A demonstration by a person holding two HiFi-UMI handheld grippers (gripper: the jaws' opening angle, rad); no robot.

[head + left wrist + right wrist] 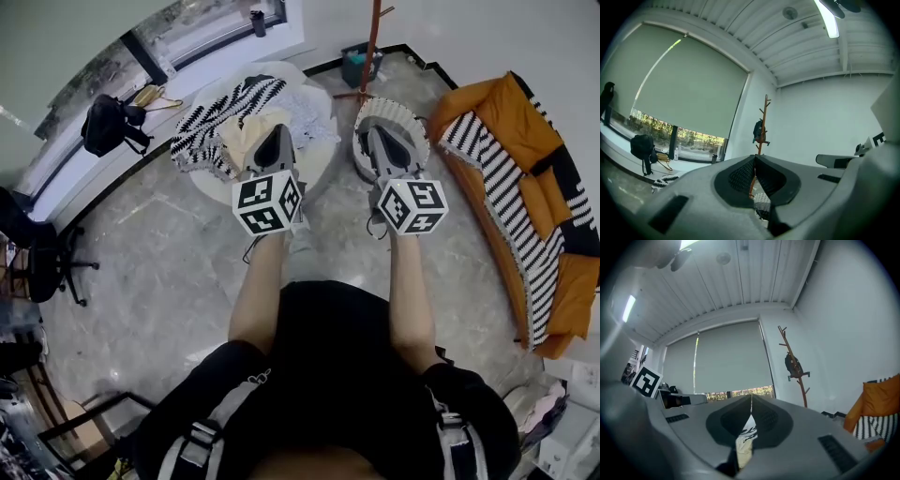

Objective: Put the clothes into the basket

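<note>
Head view: a grey marble floor (169, 272) fills most of the frame. An orange sofa (511, 117) runs along the right side, with a black-and-white striped blanket (506, 192) draped over it. A round white bench (216, 192) stands ahead of the person, near the window wall. The clothes (225, 117) lie heaped on this bench: a black-and-white patterned garment, a cream one and a pale printed one, all overlapping. The basket (401, 114) (white, with a ribbed rim) stands on the floor just beside the bench, at its right edge, between bench and sofa. No garment can be seen inside it.

The left hand-held gripper (275, 139) is held over the clothes heap. Its own view shows the two jaws pressed together with nothing between them. The right hand-held gripper (380, 134) is held over the basket opening. Its jaws are likewise closed together and empty.

A brown coat stand (372, 47) rises behind the basket. A black backpack (108, 122) rests on the window ledge at the left.
</note>
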